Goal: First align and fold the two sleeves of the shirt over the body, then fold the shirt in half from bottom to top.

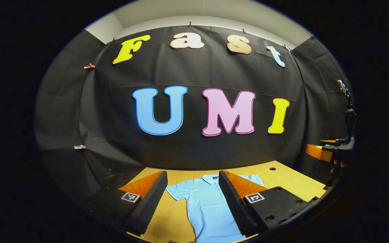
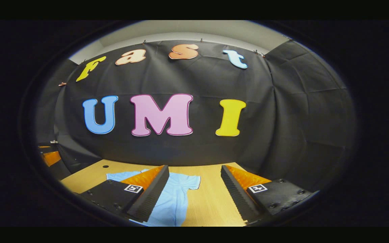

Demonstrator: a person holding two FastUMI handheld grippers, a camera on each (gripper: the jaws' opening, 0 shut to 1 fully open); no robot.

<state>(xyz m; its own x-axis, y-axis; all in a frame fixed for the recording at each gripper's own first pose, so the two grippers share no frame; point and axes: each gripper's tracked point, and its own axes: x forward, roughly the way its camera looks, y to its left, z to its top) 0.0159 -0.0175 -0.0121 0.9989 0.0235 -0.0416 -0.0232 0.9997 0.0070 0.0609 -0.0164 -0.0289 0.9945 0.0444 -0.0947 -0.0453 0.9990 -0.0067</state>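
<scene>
In the left gripper view, the left gripper (image 1: 192,199) hangs above the wooden table (image 1: 289,184) with its fingers spread wide apart and nothing between them. Beyond and below its tips lies the light blue polo shirt (image 1: 204,206), flat on the table with collar toward the far wall and both short sleeves spread out, neither folded yet. In the right gripper view, the right gripper (image 2: 194,195) is likewise apart and empty; the shirt's right sleeve (image 2: 189,182) lies just ahead between its fingers, toward the inner one.

The likely risk is a pinch that catches both the sleeve and the body layer beneath, dragging the whole shirt askew. A grab too far from the cuff could also leave the sleeves uneven. Farther off stands the black cloth wall (image 1: 194,152).
</scene>
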